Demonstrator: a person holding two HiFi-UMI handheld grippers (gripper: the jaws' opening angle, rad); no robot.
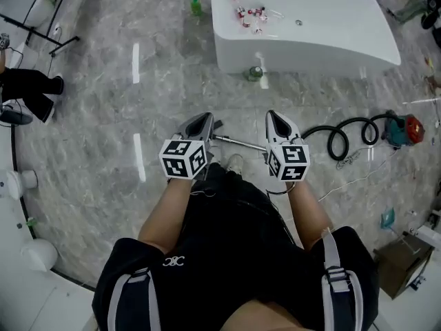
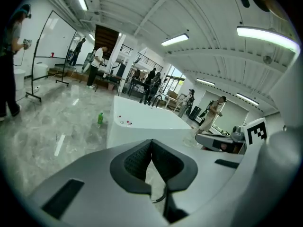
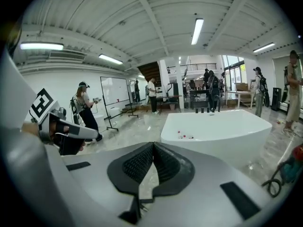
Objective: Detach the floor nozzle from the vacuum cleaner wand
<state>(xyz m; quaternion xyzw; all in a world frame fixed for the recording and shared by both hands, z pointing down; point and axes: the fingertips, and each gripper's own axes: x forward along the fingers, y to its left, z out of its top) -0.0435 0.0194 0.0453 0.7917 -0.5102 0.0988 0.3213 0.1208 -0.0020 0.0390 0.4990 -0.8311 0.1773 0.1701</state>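
Marble floor (image 1: 89, 116) in grey filled most of the head view, with pale streaks of reflected light across it. On it stood a big white table (image 1: 324, 40), seen again in both gripper views (image 2: 142, 126) (image 3: 222, 131). The person's lap, in black clothing (image 1: 234, 254), took up the lower middle of the head view, with both forearms reaching forward.

To the right lay the vacuum cleaner (image 1: 403, 129), teal and red, and its black hose (image 1: 341, 140) coiled on the floor towards the person. The metal wand (image 1: 238, 142) lay level on the floor between the two grippers, near the person's shoe (image 1: 234, 163). Its left end ran behind the left gripper, so the floor nozzle itself could not be made out.

The left gripper (image 1: 205, 118) (image 2: 151, 143) and the right gripper (image 1: 272, 116) (image 3: 153, 145) were side by side above the wand, pointing forward and somewhat down — each with its jaws pressed together and nothing between them.

A green bottle (image 1: 196, 5) stood on the floor left of the table, and a few small red-and-white bits (image 1: 249, 14) lay scattered on the tabletop.
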